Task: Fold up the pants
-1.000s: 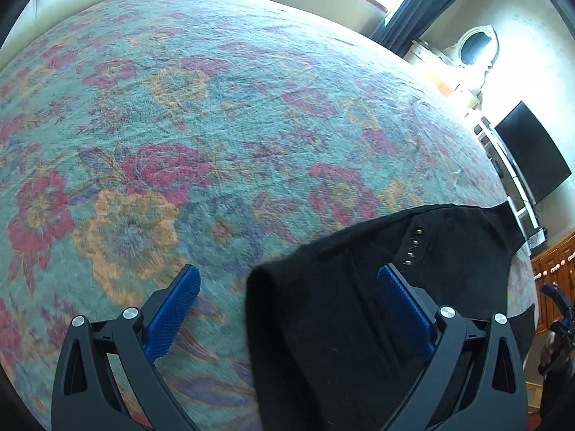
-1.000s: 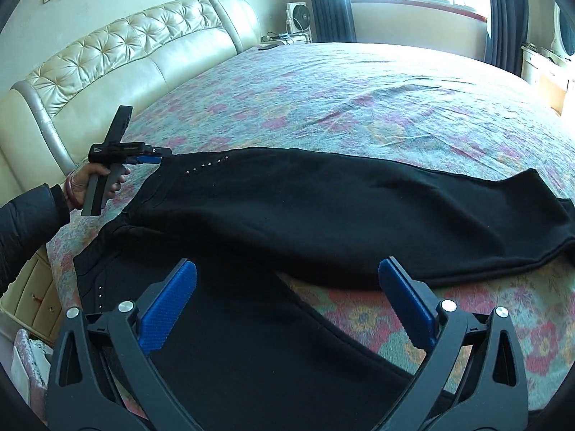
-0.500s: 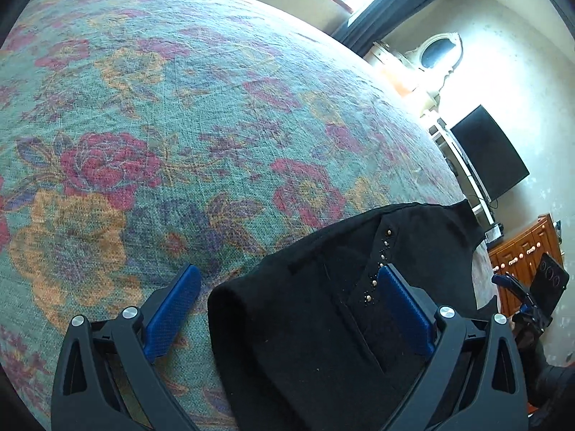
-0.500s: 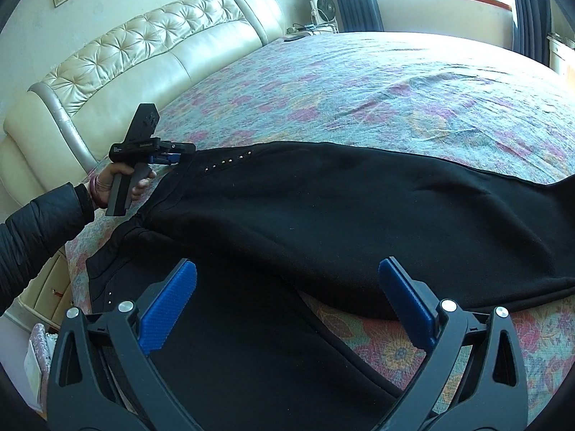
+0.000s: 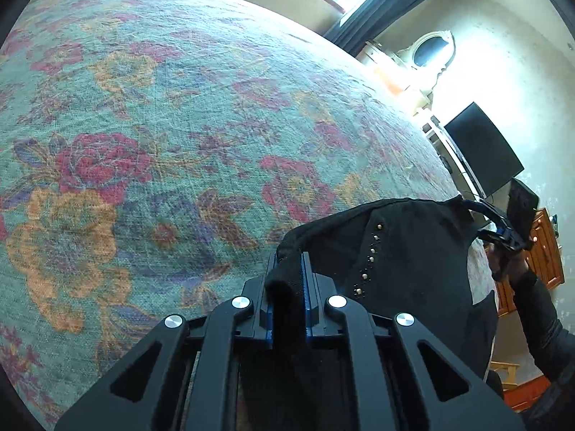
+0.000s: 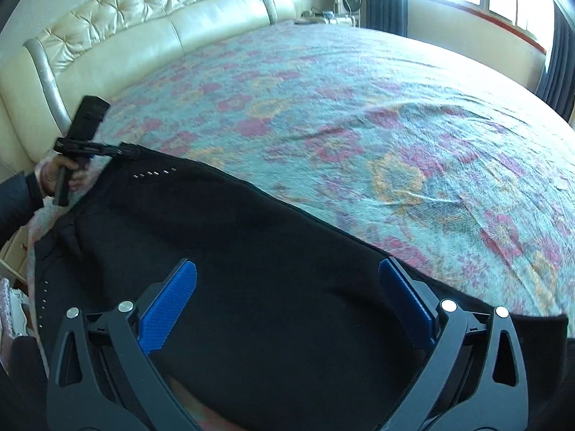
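The black pants (image 6: 251, 251) lie stretched across the lower half of the right wrist view, on the flowered bed cover (image 6: 359, 107), running from the waist at mid left of the frame, where a short row of studs (image 6: 154, 173) shows, to the lower right, where the cloth passes out of sight behind the tool. One leg seems already laid over the other, so I judge the lengthwise fold done or nearly so; the crosswise folds that would make a compact bundle are not yet done. In the left wrist view the left gripper (image 5: 287, 280), at lower centre, has its blue fingers closed on a bunched corner of the waistband. The right gripper (image 6: 287, 298) hangs over the middle of the pants with its fingers wide apart and nothing between them; whether they touch the cloth I cannot tell. The hems are cut off from both views, the black cloth swallows its own creases, and the right wrist view is somewhat blurred. A padded cream headboard (image 6: 161, 28) fills the upper left.
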The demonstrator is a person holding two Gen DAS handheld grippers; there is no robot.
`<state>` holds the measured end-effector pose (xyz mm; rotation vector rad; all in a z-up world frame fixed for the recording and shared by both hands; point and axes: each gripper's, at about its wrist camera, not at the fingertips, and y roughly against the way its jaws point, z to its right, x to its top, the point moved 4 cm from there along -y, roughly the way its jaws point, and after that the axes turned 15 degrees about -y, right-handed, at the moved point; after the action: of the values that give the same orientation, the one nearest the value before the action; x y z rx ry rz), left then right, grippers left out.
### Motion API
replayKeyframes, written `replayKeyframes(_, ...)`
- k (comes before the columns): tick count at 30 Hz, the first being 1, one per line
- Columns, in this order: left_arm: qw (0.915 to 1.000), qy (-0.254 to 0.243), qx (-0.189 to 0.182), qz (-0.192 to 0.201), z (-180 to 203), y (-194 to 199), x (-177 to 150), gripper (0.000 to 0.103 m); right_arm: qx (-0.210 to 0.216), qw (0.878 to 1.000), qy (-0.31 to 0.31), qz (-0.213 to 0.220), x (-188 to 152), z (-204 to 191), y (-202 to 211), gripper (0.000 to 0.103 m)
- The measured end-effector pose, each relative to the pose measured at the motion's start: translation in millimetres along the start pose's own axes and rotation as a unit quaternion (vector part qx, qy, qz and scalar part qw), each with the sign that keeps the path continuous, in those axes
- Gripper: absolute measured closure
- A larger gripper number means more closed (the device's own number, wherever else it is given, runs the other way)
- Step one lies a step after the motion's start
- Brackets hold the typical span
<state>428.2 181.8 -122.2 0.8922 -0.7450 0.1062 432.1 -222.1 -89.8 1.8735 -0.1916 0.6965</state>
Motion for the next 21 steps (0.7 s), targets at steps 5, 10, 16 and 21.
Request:
replayKeyframes(5,0.9999,-0.012,-0.006,-0.009,5.9,-10.7,4.4,0.092,-0.009,0.997,-0.002,-0.081,23.7,45.9,-45.3,0.002)
replayKeyframes(10,0.9999,0.008,0.005,-0.014,-5.9,-15.0,2.3,0.085,0.014,0.987,-0.002,-0.158,25.2,63.2,-71.8,0.002)
replayKeyframes(16,0.9995,-0.015,0.025,-0.010,-1.8,-18.6,2.7,0.065,-0.012,0.980,0.020,-0.196,13.7,70.5,-72.6,0.052)
replayKeyframes(21,0.9962,-0.049,0.066,-0.030,9.7,-23.0,6.4,0.088,-0.031,0.981,0.044,-0.188,9.9,58.6,-56.7,0.094)
